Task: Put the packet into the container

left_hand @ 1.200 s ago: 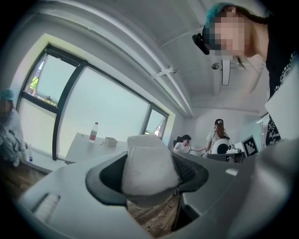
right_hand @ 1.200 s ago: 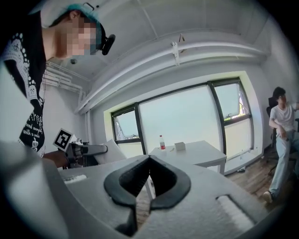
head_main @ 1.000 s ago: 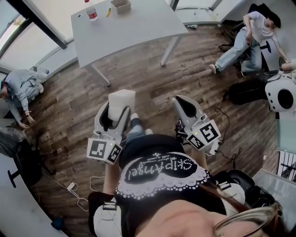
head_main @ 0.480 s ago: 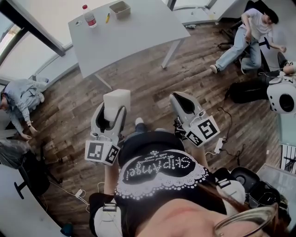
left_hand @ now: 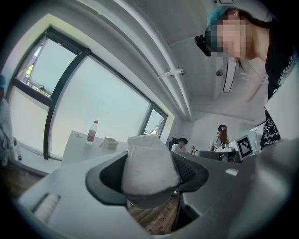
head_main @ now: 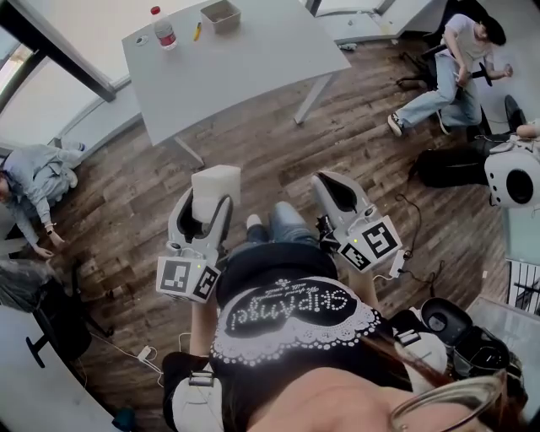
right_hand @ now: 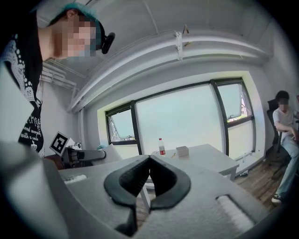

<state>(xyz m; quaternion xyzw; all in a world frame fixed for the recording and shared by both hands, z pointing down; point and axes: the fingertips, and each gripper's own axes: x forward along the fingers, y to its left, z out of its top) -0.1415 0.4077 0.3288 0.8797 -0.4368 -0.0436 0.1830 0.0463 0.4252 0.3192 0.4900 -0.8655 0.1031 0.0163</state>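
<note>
On the table point(head_main: 245, 59), bottle point(head_main: 165, 29) stands left of container point(head_main: 220, 14).

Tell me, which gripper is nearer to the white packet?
Left. The left gripper is closed on the white packet, holding it between its jaws. The right gripper is off to the packet's right, apart from it, with its jaws together and empty.

Matt, possibly papery packet point(left_hand: 148, 164)

The head view hangs high over the floor, looking steeply down, with the bench point(head_main: 228, 59) well ahead at the frame's top. The left tool point(head_main: 207, 211) view and the right tool point(head_main: 327, 181) view sit lower, facing the bench from afar. All three share the bench, its bottle point(head_main: 164, 29) and container point(head_main: 220, 14).
</note>
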